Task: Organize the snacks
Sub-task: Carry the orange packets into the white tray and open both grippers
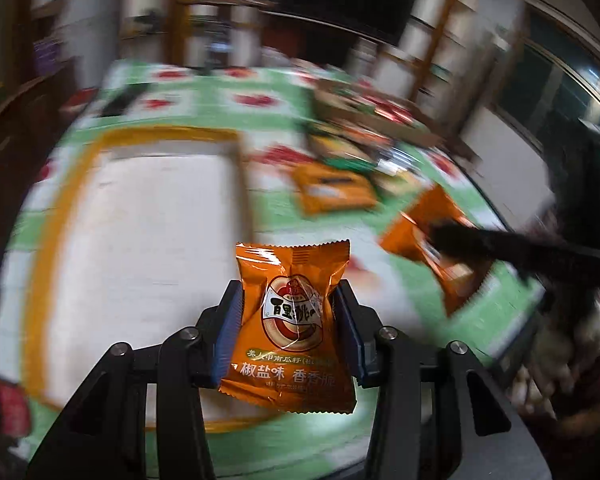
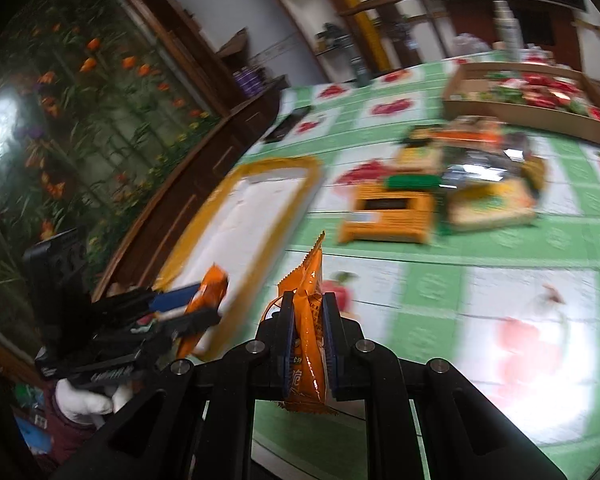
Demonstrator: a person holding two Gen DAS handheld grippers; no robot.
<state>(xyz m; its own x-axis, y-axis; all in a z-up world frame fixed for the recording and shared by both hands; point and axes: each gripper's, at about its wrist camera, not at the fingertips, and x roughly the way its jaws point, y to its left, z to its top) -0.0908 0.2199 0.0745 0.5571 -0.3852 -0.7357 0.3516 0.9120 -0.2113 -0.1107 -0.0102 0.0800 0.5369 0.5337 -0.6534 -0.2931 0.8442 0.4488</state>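
I have an orange snack packet [image 1: 296,332] pinched flat-on in my left gripper [image 1: 290,312], hanging over the white tray [image 1: 148,240] with the yellow rim, which I take to be where it goes. My right gripper [image 2: 307,320] has its jaws closed edge-on around a second orange packet [image 2: 309,316] above the counter [image 2: 500,280]. Only the right view shows clearly the loose snack pile [image 2: 460,184] and the cardboard box [image 2: 520,112] beyond it.

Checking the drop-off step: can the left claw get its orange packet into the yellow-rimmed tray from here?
Probably yes. The left claw is shut on its orange packet, and the tray lies straight ahead, its white floor bare, with nothing between.
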